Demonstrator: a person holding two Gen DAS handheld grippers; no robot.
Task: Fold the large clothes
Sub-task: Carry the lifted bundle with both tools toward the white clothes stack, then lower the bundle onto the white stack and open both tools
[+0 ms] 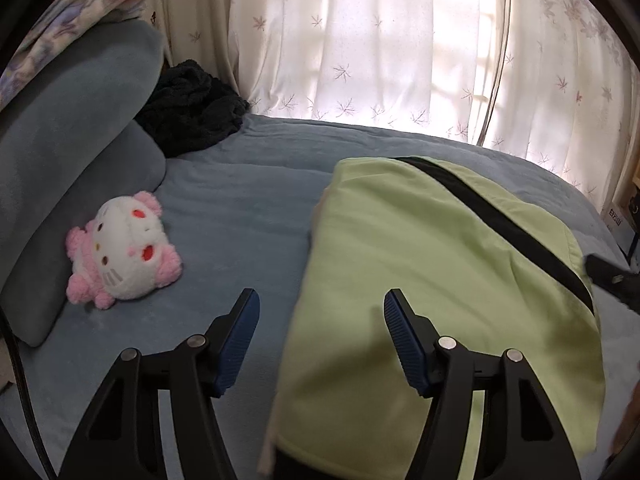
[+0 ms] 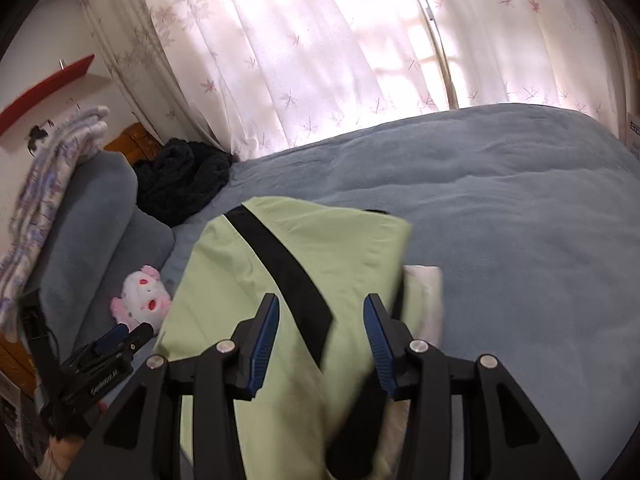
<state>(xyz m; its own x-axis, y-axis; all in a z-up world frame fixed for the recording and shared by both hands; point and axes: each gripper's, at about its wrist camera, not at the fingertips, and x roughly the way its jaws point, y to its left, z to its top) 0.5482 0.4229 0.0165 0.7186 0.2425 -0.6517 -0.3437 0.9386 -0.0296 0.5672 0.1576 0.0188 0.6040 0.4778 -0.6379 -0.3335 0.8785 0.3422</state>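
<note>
The left gripper [image 1: 318, 300] gapes empty, the green garment [image 1: 432, 260] (black-striped) beneath its right finger. The right gripper [image 2: 322, 306] hangs spread above the garment.

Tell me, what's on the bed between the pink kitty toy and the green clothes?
Nothing: only bare blue bedsheet lies between the kitty toy and the green garment, clearest in the left wrist view.

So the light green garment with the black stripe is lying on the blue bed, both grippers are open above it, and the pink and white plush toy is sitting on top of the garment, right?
Not quite. The plush toy lies on the blue bed beside the grey pillow, apart from the green garment; the left wrist view shows it. Otherwise right: left gripper and right gripper are open above it.
</note>
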